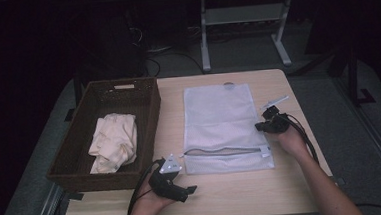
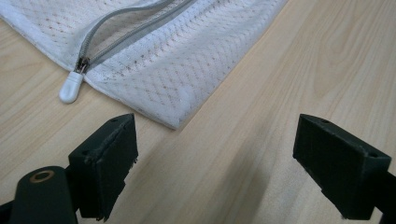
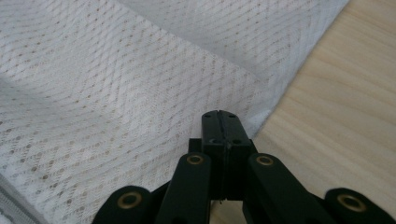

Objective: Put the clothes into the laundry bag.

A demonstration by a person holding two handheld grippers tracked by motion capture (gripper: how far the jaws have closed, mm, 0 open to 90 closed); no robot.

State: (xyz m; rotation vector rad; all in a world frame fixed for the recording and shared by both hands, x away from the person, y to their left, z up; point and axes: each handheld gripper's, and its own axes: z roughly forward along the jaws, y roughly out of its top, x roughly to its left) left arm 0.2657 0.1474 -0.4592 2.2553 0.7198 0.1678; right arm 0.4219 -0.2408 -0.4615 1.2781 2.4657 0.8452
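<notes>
Mesh bag point(image 3: 140, 79) edge at right fingers point(image 3: 211, 126)

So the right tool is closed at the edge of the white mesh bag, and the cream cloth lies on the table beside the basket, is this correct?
Not quite. The right tool is indeed closed at the edge of the white mesh bag, but the cream cloth lies inside the basket, not on the table beside it. The high view shows this.

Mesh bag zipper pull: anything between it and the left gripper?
Nothing visible. The left gripper has its fingers open over bare table, and the white zipper pull lies just ahead at the mesh bag corner.
</notes>
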